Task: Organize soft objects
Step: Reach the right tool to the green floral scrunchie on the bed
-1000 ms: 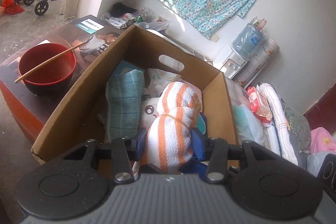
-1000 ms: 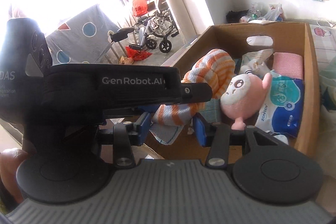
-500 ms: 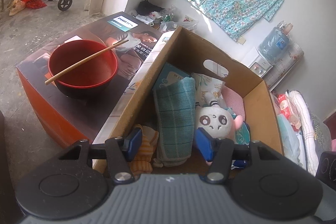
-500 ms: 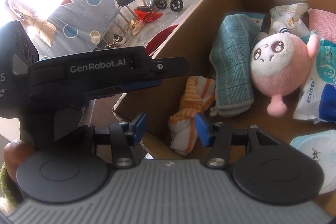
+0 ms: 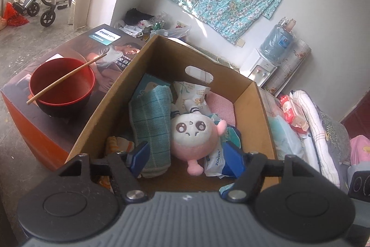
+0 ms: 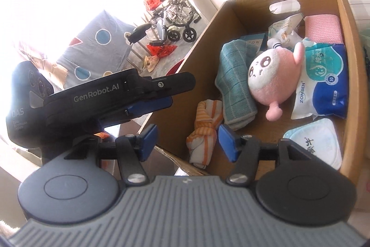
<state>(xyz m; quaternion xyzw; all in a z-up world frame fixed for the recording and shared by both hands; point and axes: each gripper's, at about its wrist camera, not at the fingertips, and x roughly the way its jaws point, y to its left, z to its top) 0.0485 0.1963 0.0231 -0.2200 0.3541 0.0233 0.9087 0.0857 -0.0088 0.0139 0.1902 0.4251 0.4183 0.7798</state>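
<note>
Ahead of the blue-padded left gripper [image 5: 186, 155] lies a brown cardboard box [image 5: 260, 117]. In it sit a teal checked cloth [image 5: 151, 124], a pink-and-white plush toy [image 5: 195, 134], an orange-and-white striped towel [image 6: 203, 131] and a blue-and-white wipes pack [image 6: 323, 82]. Left of it stands a red bowl [image 5: 61, 85].

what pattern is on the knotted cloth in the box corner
Orange and white stripes on the knotted cloth, clearest in the right wrist view.
</note>
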